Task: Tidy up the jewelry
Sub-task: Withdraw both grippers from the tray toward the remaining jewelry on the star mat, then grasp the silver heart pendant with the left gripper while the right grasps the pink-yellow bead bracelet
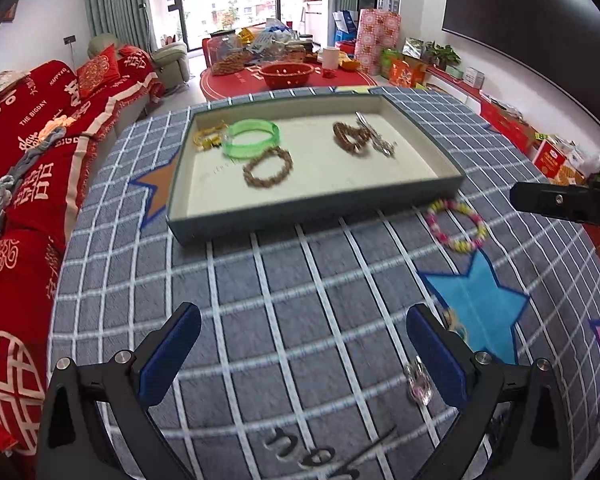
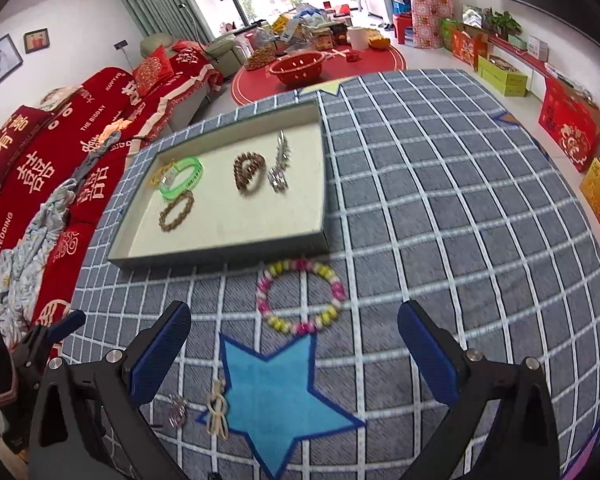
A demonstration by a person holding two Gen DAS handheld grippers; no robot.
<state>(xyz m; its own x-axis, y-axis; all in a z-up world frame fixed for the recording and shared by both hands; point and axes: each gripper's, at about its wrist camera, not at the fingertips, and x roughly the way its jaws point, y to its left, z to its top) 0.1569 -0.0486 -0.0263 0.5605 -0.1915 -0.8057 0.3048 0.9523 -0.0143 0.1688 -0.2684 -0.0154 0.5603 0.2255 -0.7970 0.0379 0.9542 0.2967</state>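
Jewelry half sorted: several bracelets already lie in the tray (image 2: 224,248), while a pink-and-yellow bead bracelet (image 2: 300,296) waits on the checked cloth just beside it. Both grippers, left (image 1: 302,344) and right (image 2: 294,344), hover with fingers spread, empty. Next, I'd guess, the right closes on that bracelet's beads.

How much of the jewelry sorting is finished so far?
Done: the tray already holds the green bangle, two brown bead bracelets and a silver piece. In hand: nothing; both grippers are open. Left: the pink-and-yellow bracelet, a small clear piece and a pale piece on the cloth.
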